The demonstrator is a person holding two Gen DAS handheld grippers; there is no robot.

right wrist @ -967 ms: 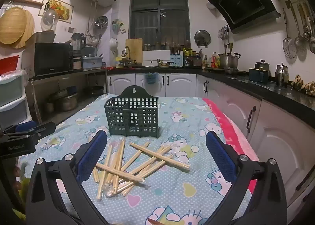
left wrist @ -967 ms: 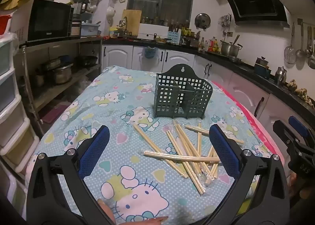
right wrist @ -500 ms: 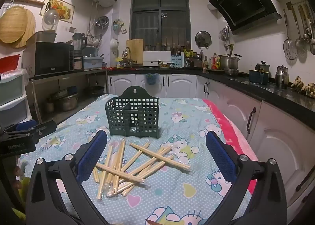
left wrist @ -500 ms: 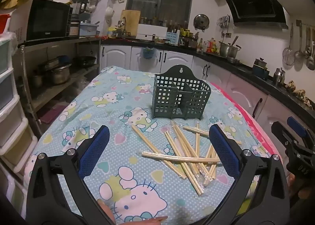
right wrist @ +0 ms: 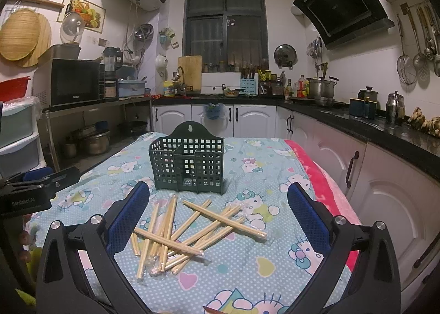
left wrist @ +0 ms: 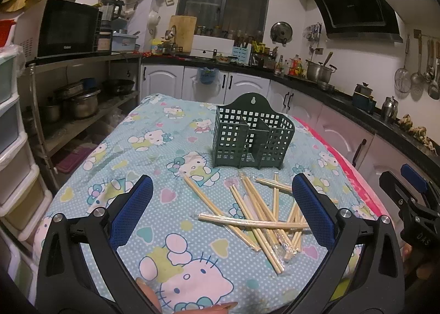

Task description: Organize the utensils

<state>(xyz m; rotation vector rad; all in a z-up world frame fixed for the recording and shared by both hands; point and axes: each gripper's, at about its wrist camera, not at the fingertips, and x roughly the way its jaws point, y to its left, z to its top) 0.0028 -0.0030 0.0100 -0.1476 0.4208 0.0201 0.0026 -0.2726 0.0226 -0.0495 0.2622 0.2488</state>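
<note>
The dark green slotted utensil holder [left wrist: 251, 135] is standing upright at mid-frame, its compartment floors hard to make out. Below it, bamboo chopsticks [left wrist: 261, 212], seemingly plastic-wrapped, are lying crisscrossed on the cartoon-cat tablecloth [left wrist: 154, 146]. The left gripper [left wrist: 221, 205] and right gripper [right wrist: 218, 213] are gaping wide, holding nothing.

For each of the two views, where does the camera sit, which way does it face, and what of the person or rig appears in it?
Left wrist: sits on the left gripper, looking forward over the chopsticks to the green holder; its own open blue-padded fingers frame the view, fingertips show at the bottom edge, and the right gripper sits at the right edge.
Right wrist: sits on the right gripper, facing the same holder and chopsticks more squarely; the left gripper shows at the left edge.
Shared: holder, chopsticks, patterned tablecloth, kitchen counter behind.
</note>
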